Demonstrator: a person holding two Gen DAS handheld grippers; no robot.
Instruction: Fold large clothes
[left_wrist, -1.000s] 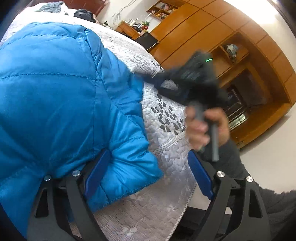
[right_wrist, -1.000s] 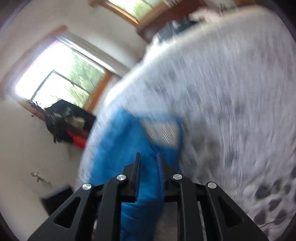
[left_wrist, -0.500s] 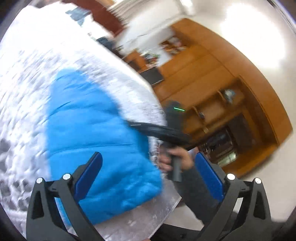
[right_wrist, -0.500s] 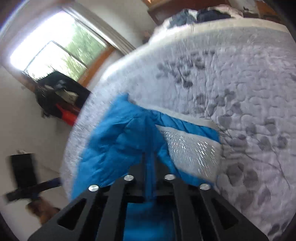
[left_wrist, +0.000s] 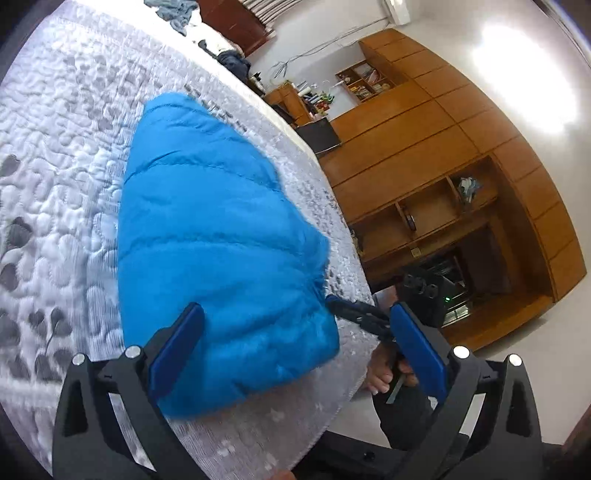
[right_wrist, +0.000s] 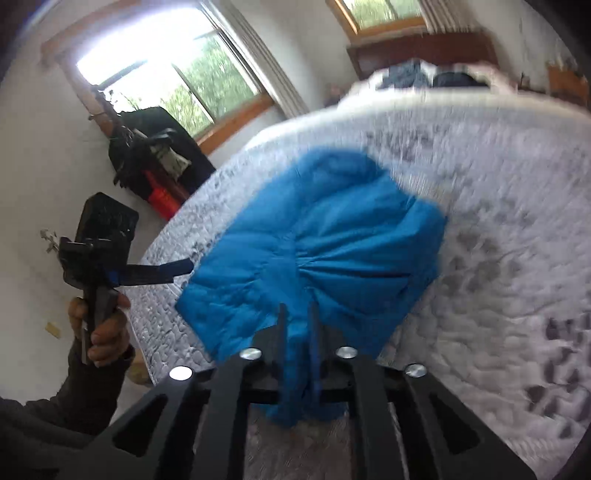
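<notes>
Blue puffer jacket (left_wrist: 221, 236) lies folded in a bundle on the bed's grey-patterned white quilt (left_wrist: 55, 166), near its edge. The right gripper (right_wrist: 297, 317) has its jaws clenched on a bunched fold of the jacket at its near edge. The left gripper (left_wrist: 295, 332) hovers above the jacket, jaws spread wide, grasping nothing

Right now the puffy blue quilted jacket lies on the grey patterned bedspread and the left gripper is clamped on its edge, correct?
Wrong gripper: the right wrist view shows the right gripper clamped on the puffy blue quilted jacket; the left gripper is open.
</notes>
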